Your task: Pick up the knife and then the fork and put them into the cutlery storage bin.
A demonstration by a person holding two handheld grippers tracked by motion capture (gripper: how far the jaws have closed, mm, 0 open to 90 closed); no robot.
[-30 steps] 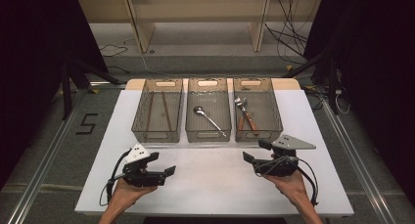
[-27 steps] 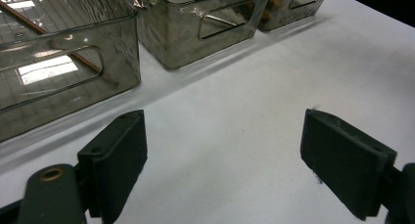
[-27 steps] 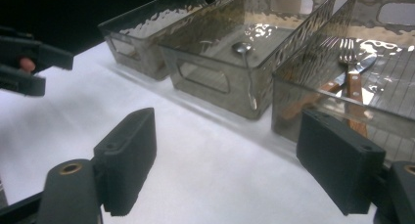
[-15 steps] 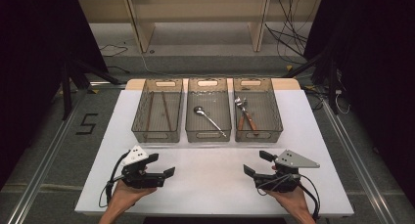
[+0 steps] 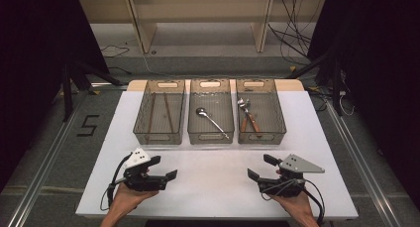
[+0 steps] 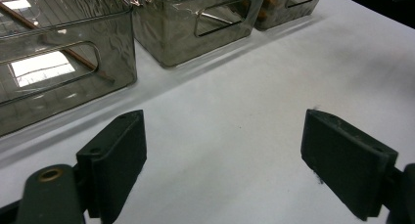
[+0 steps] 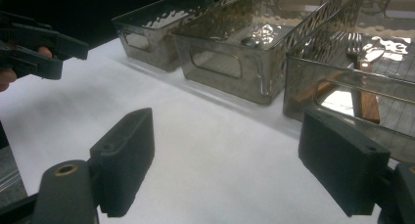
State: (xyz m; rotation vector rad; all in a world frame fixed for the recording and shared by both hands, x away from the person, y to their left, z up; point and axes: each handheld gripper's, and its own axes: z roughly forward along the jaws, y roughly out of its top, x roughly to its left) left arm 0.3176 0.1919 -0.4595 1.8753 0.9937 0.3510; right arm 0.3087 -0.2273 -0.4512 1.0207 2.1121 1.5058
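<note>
High view: left hand-held gripper (image 5: 166, 168) and right hand-held gripper (image 5: 261, 167) rest low, wide open, empty.

1. The table top (image 5: 218, 187) is a matt white sheet, smooth, with faint dark scuffs.
2. The three bins (image 5: 212, 110) on it are smoky, see-through plastic, glossy, with rippled walls that catch the light.
3. The spoon (image 5: 212, 122) in the middle bin is polished metal.
4. The cutlery (image 5: 247, 117) in the bin to its right has shiny metal heads and brown wooden handles.
5. The left gripper (image 6: 222, 158) and right gripper (image 7: 225, 160) have matt black, slightly grainy pads.
</note>
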